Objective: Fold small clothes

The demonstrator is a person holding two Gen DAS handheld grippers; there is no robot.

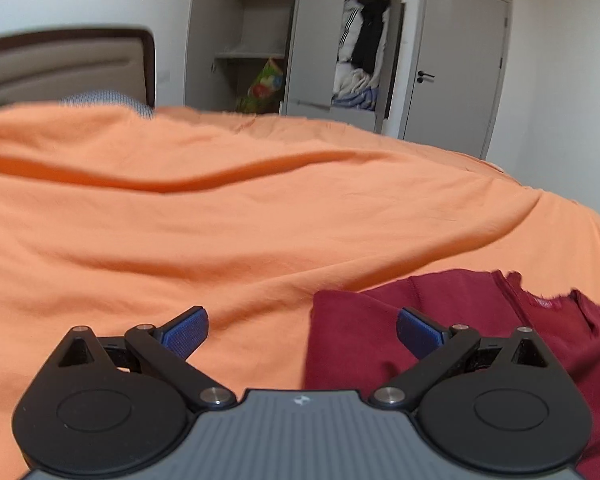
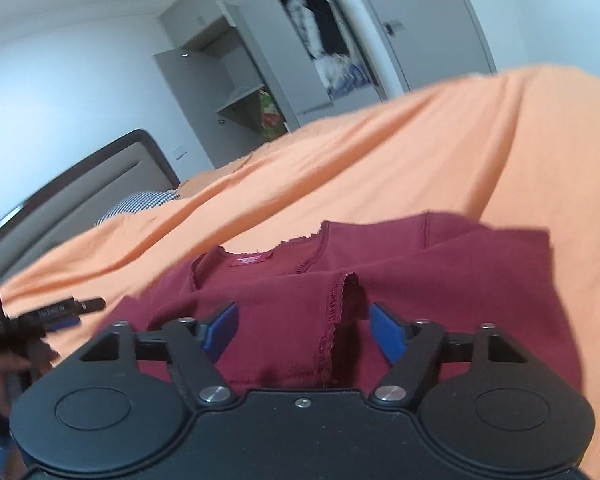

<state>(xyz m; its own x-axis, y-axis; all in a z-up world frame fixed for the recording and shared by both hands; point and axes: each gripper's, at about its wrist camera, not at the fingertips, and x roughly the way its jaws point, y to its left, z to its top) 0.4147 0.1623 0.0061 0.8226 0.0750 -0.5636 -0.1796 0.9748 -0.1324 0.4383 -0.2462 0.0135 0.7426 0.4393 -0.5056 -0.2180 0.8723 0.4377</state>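
- The dark red knit top (image 2: pixel 380 264) lies partly folded on the orange bed sheet (image 1: pixel 219 220), a sleeve laid inward.
- Left gripper (image 1: pixel 302 332), fingers wide, hovers at the top's 9 o'clock edge.
- Right gripper (image 2: pixel 304 332), fingers wide, straddles the sleeve cuff (image 2: pixel 340 320), likely to grasp it.

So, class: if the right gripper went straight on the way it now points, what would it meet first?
Most likely the dark red garment. The right gripper is open, and the sleeve's hemmed edge lies directly between its fingers, with the garment's body and neckline beyond, all on the orange bedsheet. Depth is hard to judge here.
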